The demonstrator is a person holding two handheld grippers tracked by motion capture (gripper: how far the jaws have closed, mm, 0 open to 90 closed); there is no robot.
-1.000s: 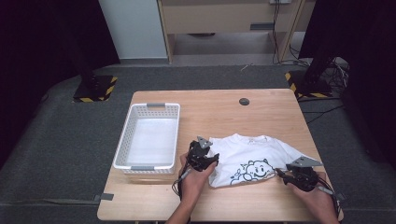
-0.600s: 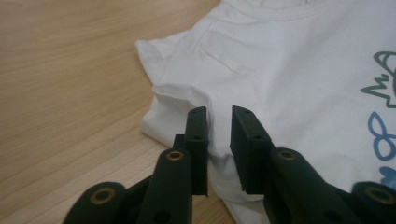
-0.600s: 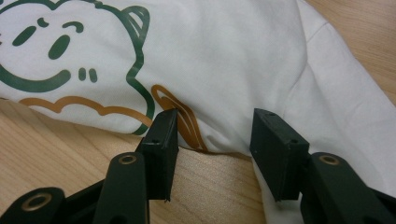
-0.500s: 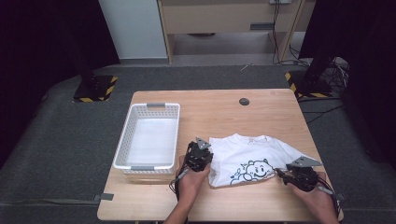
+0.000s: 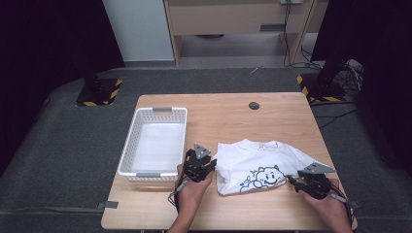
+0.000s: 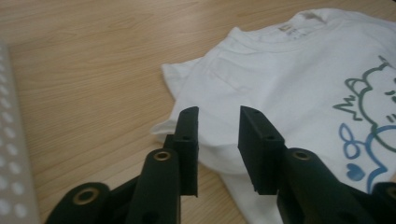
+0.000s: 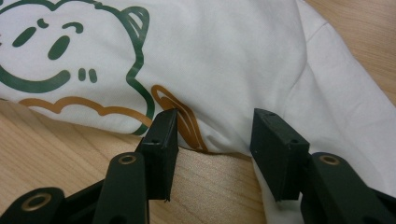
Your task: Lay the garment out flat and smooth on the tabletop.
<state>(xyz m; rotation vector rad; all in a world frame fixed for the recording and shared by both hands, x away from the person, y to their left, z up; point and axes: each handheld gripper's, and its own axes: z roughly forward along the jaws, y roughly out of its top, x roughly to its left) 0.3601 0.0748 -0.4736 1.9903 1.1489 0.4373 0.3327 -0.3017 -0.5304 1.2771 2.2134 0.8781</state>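
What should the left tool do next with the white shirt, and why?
Probably ease forward and close on the shirt's near edge. The left tool has just been opening its jaws, which stand apart over the folded edge with no cloth pinched between them, so it holds nothing. The right tool waits open at the shirt's other side.

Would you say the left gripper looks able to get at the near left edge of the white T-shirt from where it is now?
Probably yes: the left gripper hangs open right over the T-shirt edge, jaws having just been opening with nothing between them. The basket sits off to its other side.
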